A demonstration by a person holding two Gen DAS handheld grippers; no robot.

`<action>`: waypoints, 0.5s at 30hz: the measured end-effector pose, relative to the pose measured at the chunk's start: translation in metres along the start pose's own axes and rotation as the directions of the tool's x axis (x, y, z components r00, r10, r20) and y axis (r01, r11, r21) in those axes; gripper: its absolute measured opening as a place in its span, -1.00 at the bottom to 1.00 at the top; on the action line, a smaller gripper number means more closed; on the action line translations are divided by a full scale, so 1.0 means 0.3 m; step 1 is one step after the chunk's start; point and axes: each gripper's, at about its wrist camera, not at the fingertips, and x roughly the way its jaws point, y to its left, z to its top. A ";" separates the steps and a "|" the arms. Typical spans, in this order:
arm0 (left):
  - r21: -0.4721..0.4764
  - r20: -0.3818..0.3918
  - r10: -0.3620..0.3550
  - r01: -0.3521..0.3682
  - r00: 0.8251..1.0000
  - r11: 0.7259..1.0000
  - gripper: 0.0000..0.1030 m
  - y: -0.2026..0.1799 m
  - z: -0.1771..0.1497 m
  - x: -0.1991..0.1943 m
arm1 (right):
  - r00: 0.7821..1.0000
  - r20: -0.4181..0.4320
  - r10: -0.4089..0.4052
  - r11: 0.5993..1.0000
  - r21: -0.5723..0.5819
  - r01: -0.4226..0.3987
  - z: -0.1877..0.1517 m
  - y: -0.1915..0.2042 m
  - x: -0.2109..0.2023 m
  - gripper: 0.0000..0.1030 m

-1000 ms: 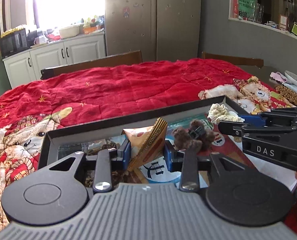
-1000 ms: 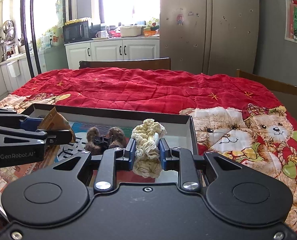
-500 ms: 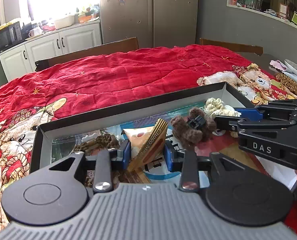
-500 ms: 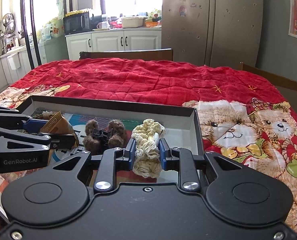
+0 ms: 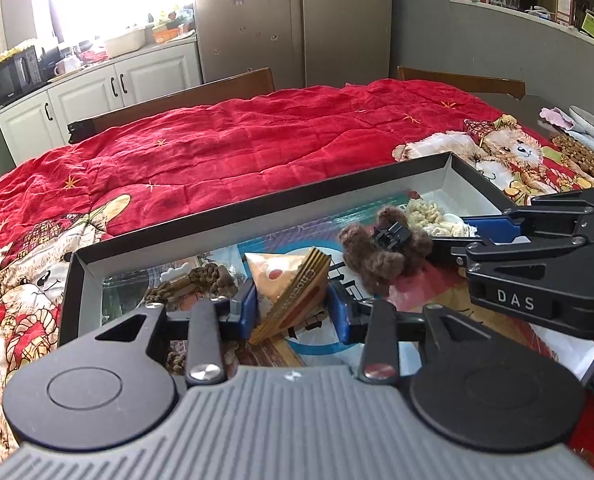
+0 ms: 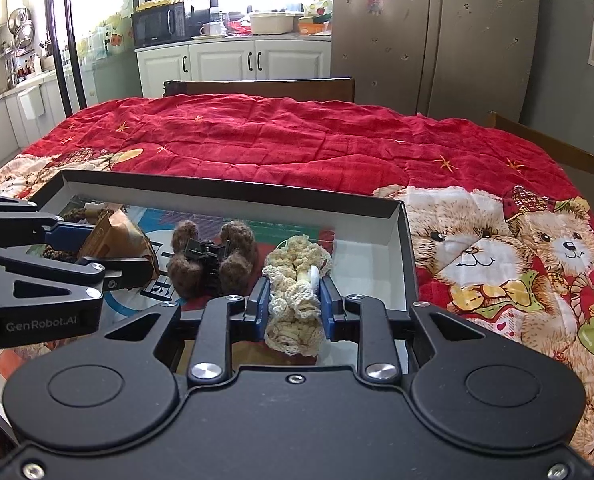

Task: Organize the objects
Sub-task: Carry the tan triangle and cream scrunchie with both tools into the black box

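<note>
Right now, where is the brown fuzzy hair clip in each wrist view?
Left wrist view: brown fuzzy hair clip right of centre, in the tray, beyond the jaws.
Right wrist view: brown fuzzy hair clip left of centre, left of the cream crochet piece.
Shared landmark: the tray's dark far rim.

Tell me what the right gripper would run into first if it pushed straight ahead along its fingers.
The right gripper is shut on the cream crocheted hair clip. Straight ahead the tray floor looks bare, so the first thing met would likely be the far wall of the black tray. Depth is hard to judge.
</note>
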 end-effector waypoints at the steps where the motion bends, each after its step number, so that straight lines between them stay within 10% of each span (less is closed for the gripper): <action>1: 0.001 -0.001 0.000 0.000 1.000 1.000 0.05 0.000 0.000 0.001 | 1.000 -0.001 0.000 1.000 -0.002 0.000 0.000 0.001 0.000 -0.50; 15: 0.018 0.012 0.009 -0.009 1.000 1.000 0.21 -0.012 -0.003 -0.008 | 1.000 -0.005 0.001 1.000 0.000 -0.001 0.000 0.001 0.002 -0.33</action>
